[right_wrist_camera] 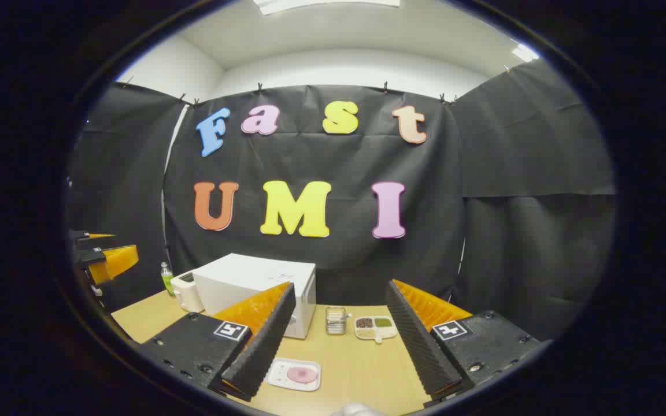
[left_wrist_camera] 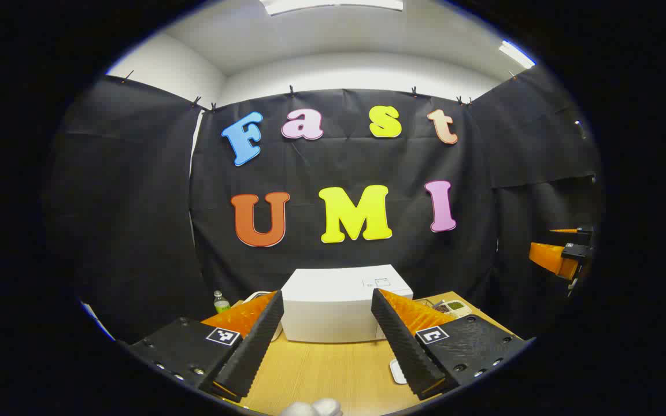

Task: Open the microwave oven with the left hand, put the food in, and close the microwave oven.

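both grippers, left gripper and right gripper, hover spread and empty. the microwave sits shut at the table's far side, the food tray near the right gripper. risk: the door looks handle-less, so the left fingers may slip.

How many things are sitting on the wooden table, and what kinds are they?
White box-shaped microwave oven: 1
White toaster: 1
Green plastic bottle: 1
White tray with a pink round food: 1
Small metal container: 1
White divided dish with dark and green bits: 1
Total: 6
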A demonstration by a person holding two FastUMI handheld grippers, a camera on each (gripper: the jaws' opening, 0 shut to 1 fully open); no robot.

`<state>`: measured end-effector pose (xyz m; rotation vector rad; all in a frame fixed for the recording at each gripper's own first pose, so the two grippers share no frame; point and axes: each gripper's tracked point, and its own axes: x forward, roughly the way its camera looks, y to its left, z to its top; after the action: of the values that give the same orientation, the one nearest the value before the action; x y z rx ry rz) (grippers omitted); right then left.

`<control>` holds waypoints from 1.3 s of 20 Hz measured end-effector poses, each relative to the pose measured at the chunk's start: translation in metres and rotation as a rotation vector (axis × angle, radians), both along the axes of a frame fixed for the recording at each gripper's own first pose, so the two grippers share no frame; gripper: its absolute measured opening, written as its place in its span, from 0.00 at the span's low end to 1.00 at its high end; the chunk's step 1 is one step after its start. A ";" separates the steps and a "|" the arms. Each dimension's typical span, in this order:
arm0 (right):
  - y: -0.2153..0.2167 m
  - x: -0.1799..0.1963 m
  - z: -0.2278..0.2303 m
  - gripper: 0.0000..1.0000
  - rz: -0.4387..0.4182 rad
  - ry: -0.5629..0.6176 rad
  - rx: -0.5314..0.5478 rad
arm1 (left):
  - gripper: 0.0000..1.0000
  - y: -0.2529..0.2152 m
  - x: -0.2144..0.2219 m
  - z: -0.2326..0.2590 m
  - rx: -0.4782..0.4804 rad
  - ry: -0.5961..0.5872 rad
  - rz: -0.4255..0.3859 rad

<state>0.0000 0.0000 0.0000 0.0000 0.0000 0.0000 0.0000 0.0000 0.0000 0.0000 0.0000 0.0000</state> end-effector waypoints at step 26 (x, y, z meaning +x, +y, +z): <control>-0.037 0.025 0.010 1.00 -0.042 0.045 -0.019 | 0.95 -0.059 0.121 -0.109 -0.067 0.013 -0.058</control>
<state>0.0247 -0.0367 0.0101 -0.0192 0.0449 -0.0421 0.1207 -0.0593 -0.1094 -0.0670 0.0125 -0.0580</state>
